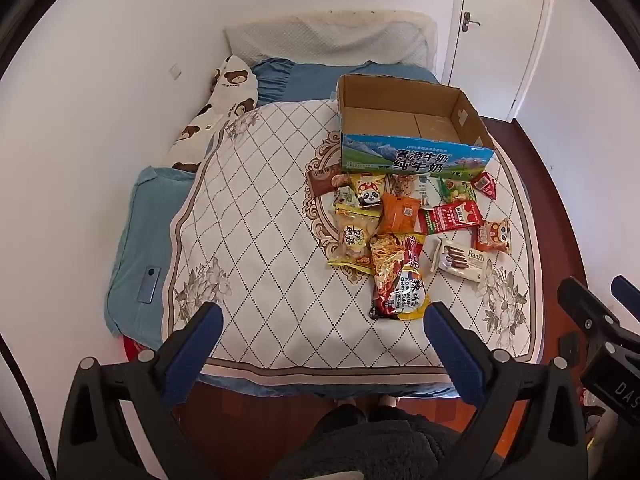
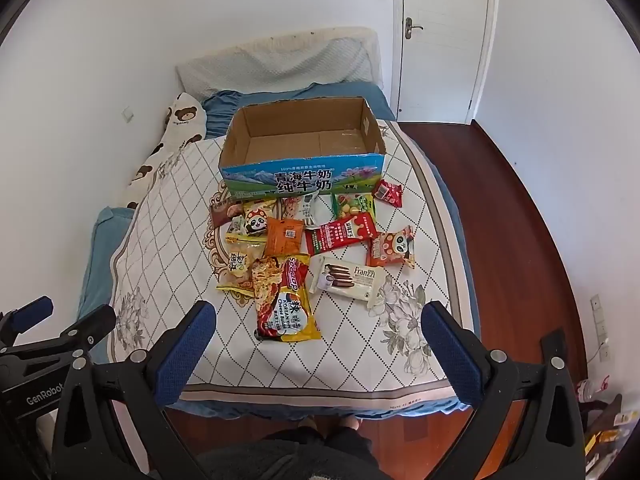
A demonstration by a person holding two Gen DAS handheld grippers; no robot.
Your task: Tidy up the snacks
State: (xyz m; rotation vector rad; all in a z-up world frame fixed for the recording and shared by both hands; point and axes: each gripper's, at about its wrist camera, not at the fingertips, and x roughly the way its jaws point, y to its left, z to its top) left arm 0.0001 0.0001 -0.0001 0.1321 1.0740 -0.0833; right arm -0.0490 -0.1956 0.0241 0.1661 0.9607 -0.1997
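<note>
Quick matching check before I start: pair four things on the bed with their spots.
Things:
1. Open cardboard milk box
2. White Franzzi biscuit pack
3. Yellow-red Korean noodle bag
4. Small dark-red wrapper

Places:
A. Nearest the fingers
B. Behind all the snacks
C. By the box's right front corner
D. Right of the noodle bag

Pairs: 1-B, 2-D, 3-A, 4-C

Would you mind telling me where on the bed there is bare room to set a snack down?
The cardboard box is empty inside. The quilt is bare left of the snack pile, toward the bear pillow, and along its near edge, below the noodle packet. It is crowded directly in front of the box.
</note>
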